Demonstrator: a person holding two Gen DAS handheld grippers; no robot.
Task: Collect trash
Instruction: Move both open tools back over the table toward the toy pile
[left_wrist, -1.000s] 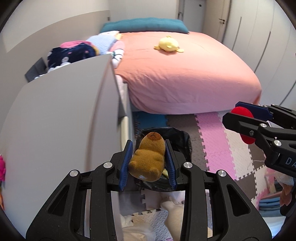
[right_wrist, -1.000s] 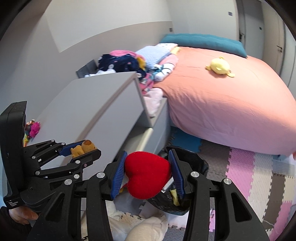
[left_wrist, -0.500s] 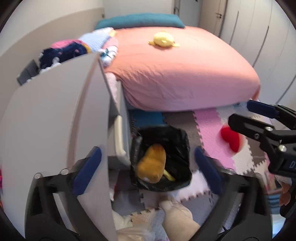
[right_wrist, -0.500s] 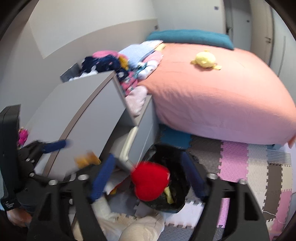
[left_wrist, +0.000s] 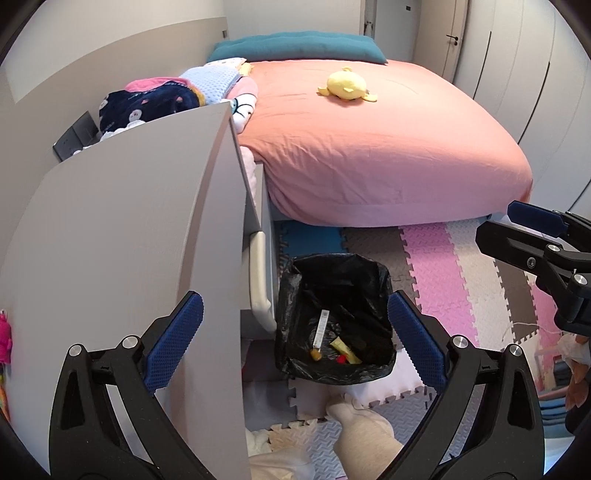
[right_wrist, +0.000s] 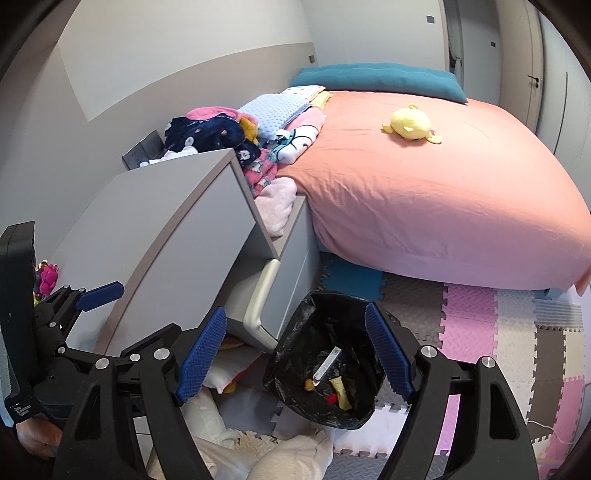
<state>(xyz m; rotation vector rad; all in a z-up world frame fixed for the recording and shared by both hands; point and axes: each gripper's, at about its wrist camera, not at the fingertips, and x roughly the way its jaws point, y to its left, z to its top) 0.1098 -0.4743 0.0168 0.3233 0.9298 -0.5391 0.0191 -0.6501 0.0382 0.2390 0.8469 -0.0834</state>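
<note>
A bin with a black liner (left_wrist: 295, 295) stands on the floor mat between the grey cabinet and the bed. At its bottom lie a white strip (left_wrist: 320, 328), a yellow tube (left_wrist: 345, 349), an orange-brown patch (left_wrist: 315, 354) and a red patch (left_wrist: 341, 359). My left gripper (left_wrist: 295, 341) hangs above the bin, open wide, with nothing between its blue pads. My right gripper (right_wrist: 295, 356) is also above the bin (right_wrist: 291, 350), open and empty. Each gripper shows in the other's view: the right gripper (left_wrist: 509, 230) at the right edge, the left gripper (right_wrist: 85, 302) at the left.
A grey cabinet (left_wrist: 129, 240) with a handle stands close left of the bin. A bed with a pink cover (left_wrist: 369, 147) carries a yellow plush (left_wrist: 347, 86) and a clothes pile (left_wrist: 155, 99). Foam mats (left_wrist: 443, 277) cover the floor. A beige plush (left_wrist: 365, 435) lies below the bin.
Both grippers have opened. The brown plush fell from the left one and the red heart from the right one, down into the bin.
</note>
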